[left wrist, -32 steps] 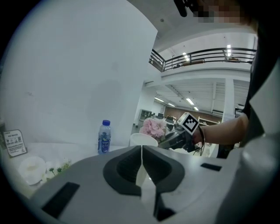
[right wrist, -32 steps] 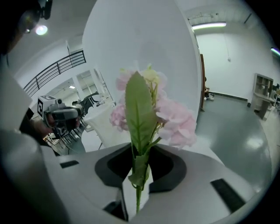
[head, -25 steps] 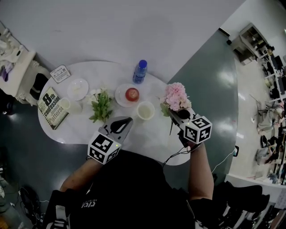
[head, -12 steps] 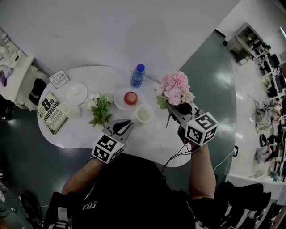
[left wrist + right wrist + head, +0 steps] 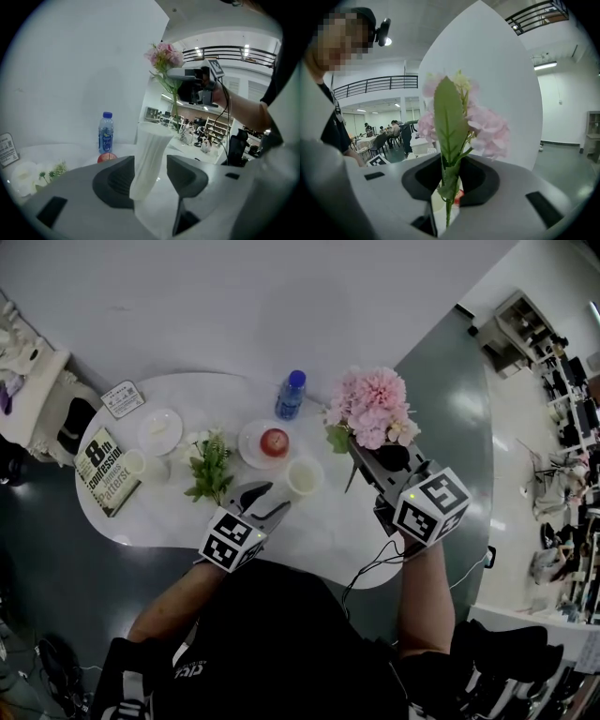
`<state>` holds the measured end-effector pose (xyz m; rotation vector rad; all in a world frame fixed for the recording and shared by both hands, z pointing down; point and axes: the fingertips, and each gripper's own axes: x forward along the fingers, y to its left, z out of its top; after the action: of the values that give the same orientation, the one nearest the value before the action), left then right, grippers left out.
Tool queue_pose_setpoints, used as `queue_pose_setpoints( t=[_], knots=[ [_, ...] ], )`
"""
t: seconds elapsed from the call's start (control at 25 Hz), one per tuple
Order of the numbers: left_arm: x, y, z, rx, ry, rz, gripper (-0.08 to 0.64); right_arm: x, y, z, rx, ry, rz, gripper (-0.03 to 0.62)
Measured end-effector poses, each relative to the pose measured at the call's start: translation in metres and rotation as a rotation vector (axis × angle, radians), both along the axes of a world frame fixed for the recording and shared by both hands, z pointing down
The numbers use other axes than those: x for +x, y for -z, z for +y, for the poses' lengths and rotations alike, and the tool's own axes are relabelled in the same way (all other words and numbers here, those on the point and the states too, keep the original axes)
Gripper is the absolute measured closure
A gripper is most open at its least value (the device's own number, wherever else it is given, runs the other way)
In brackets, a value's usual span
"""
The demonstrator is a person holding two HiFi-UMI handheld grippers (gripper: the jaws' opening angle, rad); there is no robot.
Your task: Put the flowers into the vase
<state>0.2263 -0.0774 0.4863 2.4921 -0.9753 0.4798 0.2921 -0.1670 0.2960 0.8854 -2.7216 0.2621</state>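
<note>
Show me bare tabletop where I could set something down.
Bare: the near-right tabletop beside the vase, and the near-left strip in front of the book. Crowded: the back row, saucer, white flowers, apple plate, bottle.

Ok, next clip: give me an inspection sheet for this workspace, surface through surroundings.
Surface: white rounded table on a grey floor.
Job's things: vase upright; pink flowers held in the air; white flowers lying left of the vase.
Clutter: book, card, saucer, cup, apple on a plate, water bottle.
Grippers: left gripper jaws opening, vase between them, gap at one jaw; right gripper shut on the pink flowers' stem.
Cables: one cable hangs from the right gripper toward the person.
Surroundings: white wall behind; shelves far right.
</note>
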Motion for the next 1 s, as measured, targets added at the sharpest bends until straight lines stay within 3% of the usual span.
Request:
queue_pose_setpoints(
  t=[0.48, 1.0],
  knots=[
    [0.012, -0.025, 0.000, -0.060, -0.031, -0.007, 0.272, -0.022, 0.038, 0.005, 0.084, 0.045, -0.035, 0.489],
    [0.022, -0.037, -0.010, -0.075, -0.011, -0.049, 0.239, -0.041, 0.068, 0.013, 0.196, 0.068, -0.133, 0.491]
  ],
)
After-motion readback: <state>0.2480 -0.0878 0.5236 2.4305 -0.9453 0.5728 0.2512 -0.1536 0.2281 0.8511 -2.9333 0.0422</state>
